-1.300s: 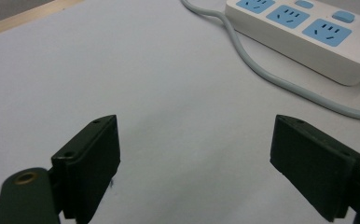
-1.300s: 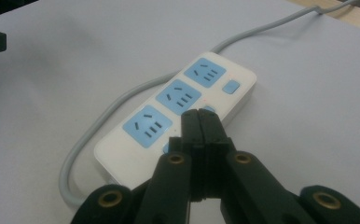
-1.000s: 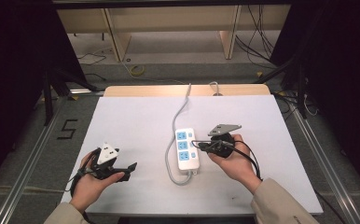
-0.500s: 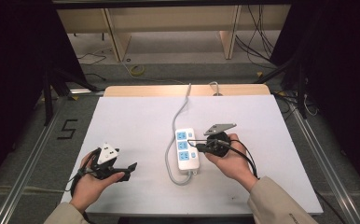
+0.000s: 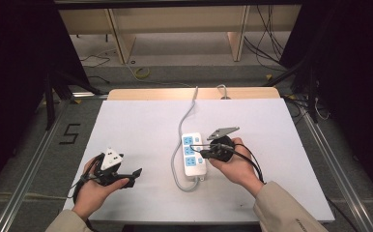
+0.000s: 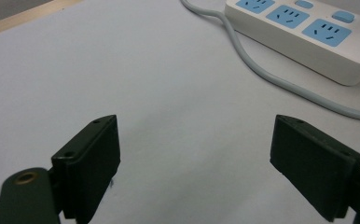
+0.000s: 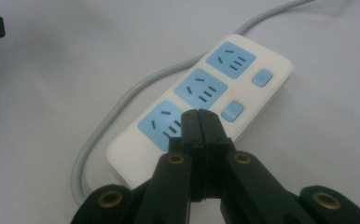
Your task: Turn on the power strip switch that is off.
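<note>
Power strip (image 5: 193,153) on table; right claw (image 7: 200,122) closed above it, left claw (image 6: 194,161) open.

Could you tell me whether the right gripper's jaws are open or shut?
Shut: in the right gripper view the right gripper has its jaws pressed together, empty, over the power strip.

A white table (image 5: 126,125) carries a white power strip (image 5: 193,153) with its grey cord (image 5: 183,121).
</note>
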`<move>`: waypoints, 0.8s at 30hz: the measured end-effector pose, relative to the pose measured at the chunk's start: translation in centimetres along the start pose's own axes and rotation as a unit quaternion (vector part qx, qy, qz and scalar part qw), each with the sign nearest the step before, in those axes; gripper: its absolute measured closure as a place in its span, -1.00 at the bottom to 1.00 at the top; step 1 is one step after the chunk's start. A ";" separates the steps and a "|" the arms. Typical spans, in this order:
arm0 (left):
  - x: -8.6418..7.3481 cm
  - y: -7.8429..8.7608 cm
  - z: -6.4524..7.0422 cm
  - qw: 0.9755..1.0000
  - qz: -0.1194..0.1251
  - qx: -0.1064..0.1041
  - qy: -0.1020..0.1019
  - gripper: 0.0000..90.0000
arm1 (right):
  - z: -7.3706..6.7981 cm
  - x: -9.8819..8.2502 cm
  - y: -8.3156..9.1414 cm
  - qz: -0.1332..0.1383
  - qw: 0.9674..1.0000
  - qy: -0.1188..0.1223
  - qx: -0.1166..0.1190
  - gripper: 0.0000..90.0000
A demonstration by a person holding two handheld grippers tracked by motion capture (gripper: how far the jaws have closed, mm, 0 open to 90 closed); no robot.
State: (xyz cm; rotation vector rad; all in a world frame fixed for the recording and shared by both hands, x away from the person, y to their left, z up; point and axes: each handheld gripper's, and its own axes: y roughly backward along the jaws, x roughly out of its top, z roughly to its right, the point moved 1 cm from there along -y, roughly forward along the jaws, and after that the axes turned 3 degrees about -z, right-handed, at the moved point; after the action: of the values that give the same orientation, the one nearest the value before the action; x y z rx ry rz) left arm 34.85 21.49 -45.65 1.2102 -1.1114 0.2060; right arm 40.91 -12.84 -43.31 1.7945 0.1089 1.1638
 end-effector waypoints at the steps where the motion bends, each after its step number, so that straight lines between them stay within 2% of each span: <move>1: 0.0 0.0 0.0 1.000 0.000 0.000 0.000 -0.65 | 0.0 0.0 0.0 -0.001 1.000 0.000 0.000 1.00; 24: 0.0 0.0 0.0 1.000 0.001 0.000 0.001 -0.65 | -0.1 0.8 -0.8 -0.028 1.000 -0.003 -0.005 1.00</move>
State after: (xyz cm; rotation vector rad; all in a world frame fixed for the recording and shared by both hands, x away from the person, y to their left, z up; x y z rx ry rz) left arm 34.87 21.48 -45.66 1.2077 -1.1112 0.2090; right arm 41.54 -11.94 -43.38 1.7755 0.1479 1.1179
